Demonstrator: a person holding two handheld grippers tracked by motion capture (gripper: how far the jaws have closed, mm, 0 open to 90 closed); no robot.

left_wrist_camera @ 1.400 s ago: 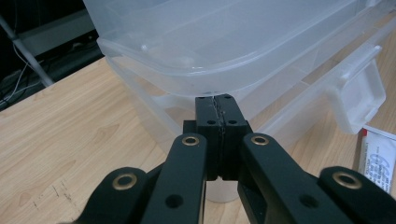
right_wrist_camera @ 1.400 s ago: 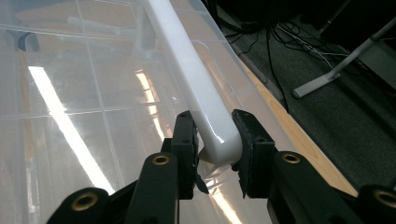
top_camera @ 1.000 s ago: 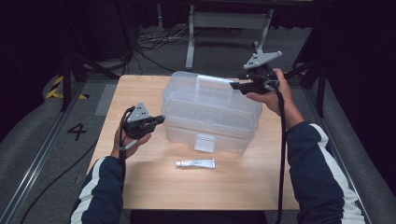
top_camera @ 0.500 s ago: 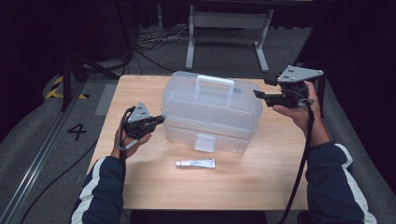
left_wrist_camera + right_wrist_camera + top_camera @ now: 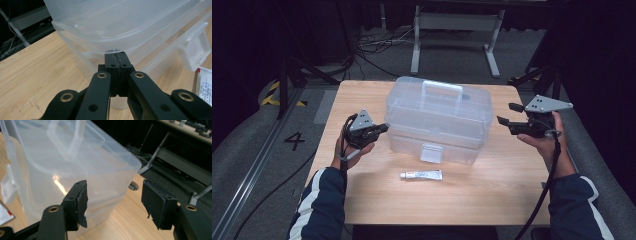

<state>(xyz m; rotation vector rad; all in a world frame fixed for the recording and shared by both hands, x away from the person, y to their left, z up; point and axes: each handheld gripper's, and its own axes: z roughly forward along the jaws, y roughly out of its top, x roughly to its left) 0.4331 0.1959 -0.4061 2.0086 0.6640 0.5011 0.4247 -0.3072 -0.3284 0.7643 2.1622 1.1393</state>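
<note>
Clear plastic toolbox (image 5: 438,120) mid-table, lid down, tube (image 5: 421,175) just in front. Left gripper (image 5: 383,128) clenched empty at its left end, pads tight together just short of the lid rim in its own view. Right gripper (image 5: 507,114) off its right end, jaws just opening, nothing between

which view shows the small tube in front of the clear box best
The high view: the whole tube lies flat on the table, just in front of the clear box and apart from it. The left gripper view catches one end of it at the right edge. The right gripper view has a red-and-white corner at its lower left that may be it.
</note>
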